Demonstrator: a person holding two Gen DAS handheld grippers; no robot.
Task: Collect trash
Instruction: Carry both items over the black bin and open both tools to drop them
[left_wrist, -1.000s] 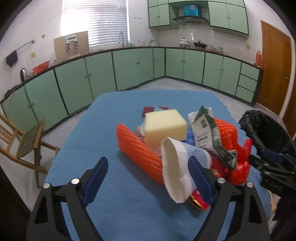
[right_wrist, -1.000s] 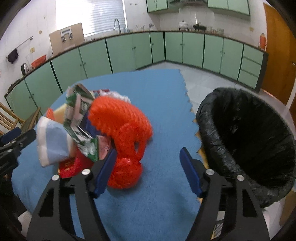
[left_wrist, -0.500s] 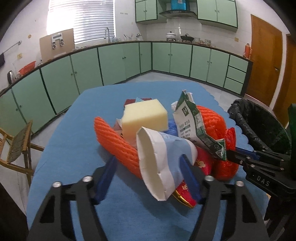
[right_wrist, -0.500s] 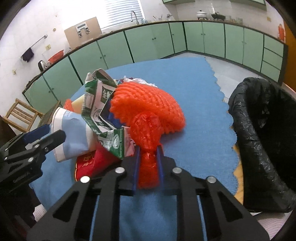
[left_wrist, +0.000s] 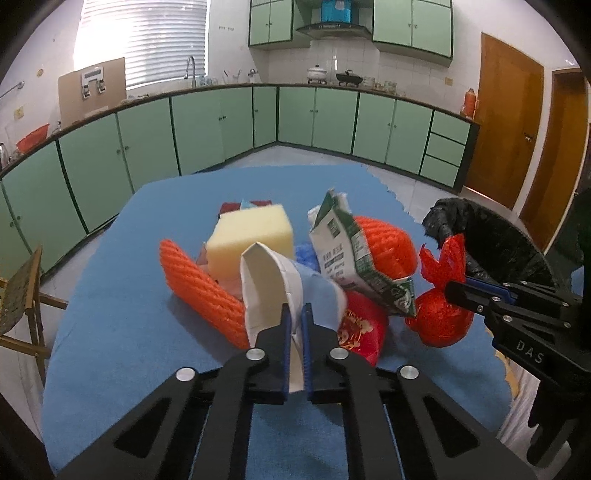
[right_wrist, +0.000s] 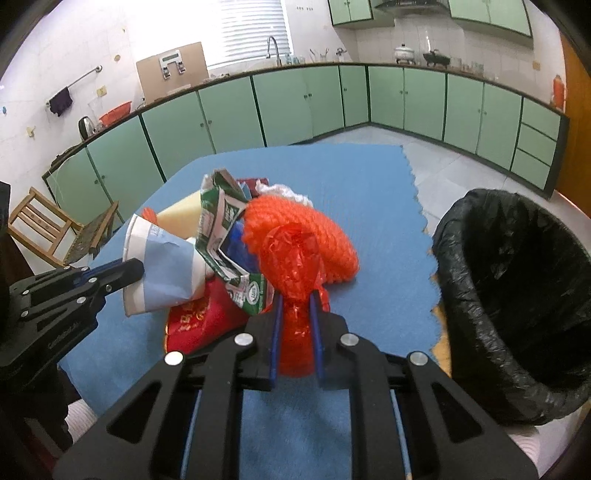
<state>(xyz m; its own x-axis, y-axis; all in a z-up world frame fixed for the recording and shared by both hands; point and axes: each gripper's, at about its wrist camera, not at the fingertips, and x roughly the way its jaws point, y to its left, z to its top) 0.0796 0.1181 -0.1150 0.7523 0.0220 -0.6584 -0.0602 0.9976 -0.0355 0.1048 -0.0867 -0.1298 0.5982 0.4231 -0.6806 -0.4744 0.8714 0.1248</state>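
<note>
Blue foam matting (left_wrist: 140, 295) covers the table under my heap of rubbish. My left gripper (left_wrist: 294, 325) is pinched nearly closed on the rim of a crushed white-and-blue paper cup (left_wrist: 280, 280), whose wall sits flat between the blue pads. My right gripper (right_wrist: 295, 314) is clamped on the twisted neck of a tied red plastic bag (right_wrist: 293, 258), with only that thin neck between the fingers; in the left view the bag's round body (left_wrist: 441, 317) looks raised clear of the mat, right at the edge of the heap.

The rest of the pile lies in the middle of the mat: a yellow sponge block (left_wrist: 251, 236) behind the cup, a flattened green-and-white milk carton (left_wrist: 351, 254) leaning just beside it, and orange foam fruit netting (left_wrist: 199, 291) running under and around both. A red packet with gold print (left_wrist: 358, 328) lies under the cup and carton.

A bin lined with a black bag (right_wrist: 517, 314) stands off the mat's right edge, mouth open, near my right gripper.
</note>
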